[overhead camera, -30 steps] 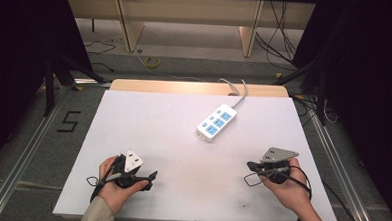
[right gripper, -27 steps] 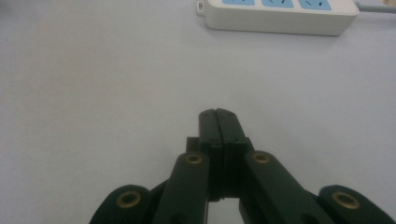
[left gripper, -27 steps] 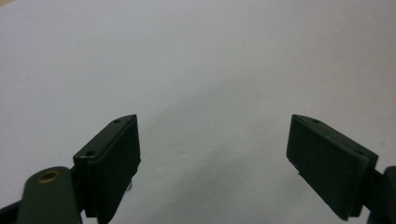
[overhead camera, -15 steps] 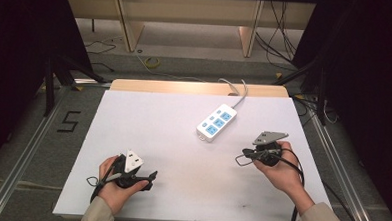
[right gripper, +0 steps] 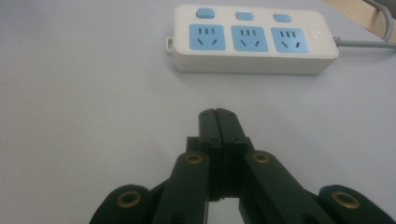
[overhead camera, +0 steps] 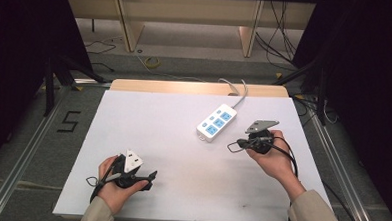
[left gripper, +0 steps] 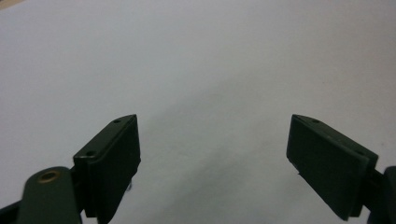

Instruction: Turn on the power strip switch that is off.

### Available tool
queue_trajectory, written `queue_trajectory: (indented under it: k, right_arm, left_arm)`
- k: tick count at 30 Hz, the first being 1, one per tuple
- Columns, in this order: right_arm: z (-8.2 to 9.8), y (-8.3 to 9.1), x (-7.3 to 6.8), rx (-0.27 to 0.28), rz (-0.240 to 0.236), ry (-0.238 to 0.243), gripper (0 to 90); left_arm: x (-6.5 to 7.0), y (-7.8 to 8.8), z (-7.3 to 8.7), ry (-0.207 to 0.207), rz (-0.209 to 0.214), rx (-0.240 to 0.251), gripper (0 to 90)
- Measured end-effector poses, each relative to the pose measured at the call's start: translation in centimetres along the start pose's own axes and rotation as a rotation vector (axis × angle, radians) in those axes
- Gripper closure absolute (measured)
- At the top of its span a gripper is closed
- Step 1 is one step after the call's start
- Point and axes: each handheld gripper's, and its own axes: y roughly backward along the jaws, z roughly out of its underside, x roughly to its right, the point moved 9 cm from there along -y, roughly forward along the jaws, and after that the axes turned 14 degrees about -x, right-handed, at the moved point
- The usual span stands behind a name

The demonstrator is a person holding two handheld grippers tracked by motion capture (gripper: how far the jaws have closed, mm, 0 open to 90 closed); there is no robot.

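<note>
A white power strip [overhead camera: 216, 122] with three blue sockets and three blue buttons lies right of the table's middle, and its grey cord [overhead camera: 239, 92] runs off the back edge. My right gripper [overhead camera: 237, 142] is shut with nothing between its jaws. It hovers just right of the strip's near end and points at it. In the right gripper view the closed tips [right gripper: 217, 114] face the strip [right gripper: 252, 42] a short way off. My left gripper [overhead camera: 150, 180] rests near the front left edge. Its jaws stand wide open over bare white table [left gripper: 212, 154].
The white table top [overhead camera: 172, 139] has a wooden strip [overhead camera: 195, 87] along its back edge. Beyond it are a floor with loose cables [overhead camera: 151, 62] and shelf legs. A "5" mark [overhead camera: 69, 121] sits on the floor at the left.
My right hand has moved away from the front edge, up and toward the power strip, still shut. The left hand and the strip have stayed put.
</note>
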Motion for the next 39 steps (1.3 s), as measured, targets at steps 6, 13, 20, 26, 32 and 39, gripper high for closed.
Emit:
queue_trajectory:
  k: [6, 13, 20, 26, 32, 39]
  right_arm:
    - [-1.0, -0.4, 0.4, 0.000, 0.001, -0.004, 90.0]
    - [-1.8, -0.8, 0.7, -0.005, 0.003, -0.006, 90.0]
    - [-2.9, -1.4, 1.0, -0.011, 0.000, -0.012, 90.0]
    - [-3.4, -1.9, 1.0, -0.015, -0.006, -0.012, 90.0]
    - [-3.8, -2.4, 1.0, -0.019, -0.010, -0.016, 90.0]
    - [-4.5, -2.8, 1.1, -0.024, -0.012, -0.017, 90.0]
  left_arm:
    - [0.0, -0.1, -0.1, -0.004, -0.001, 0.000, 17.3]
    - [0.0, 0.0, 0.0, -0.001, 0.000, 0.001, 17.3]
    - [0.0, 0.0, -0.1, -0.002, 0.000, 0.004, 17.3]
    - [0.0, 0.0, -0.1, -0.002, 0.001, 0.003, 17.3]
    - [0.0, 0.0, -0.1, -0.004, -0.001, 0.003, 17.3]
    - [0.0, 0.0, -0.2, 0.001, 0.003, 0.008, 17.3]
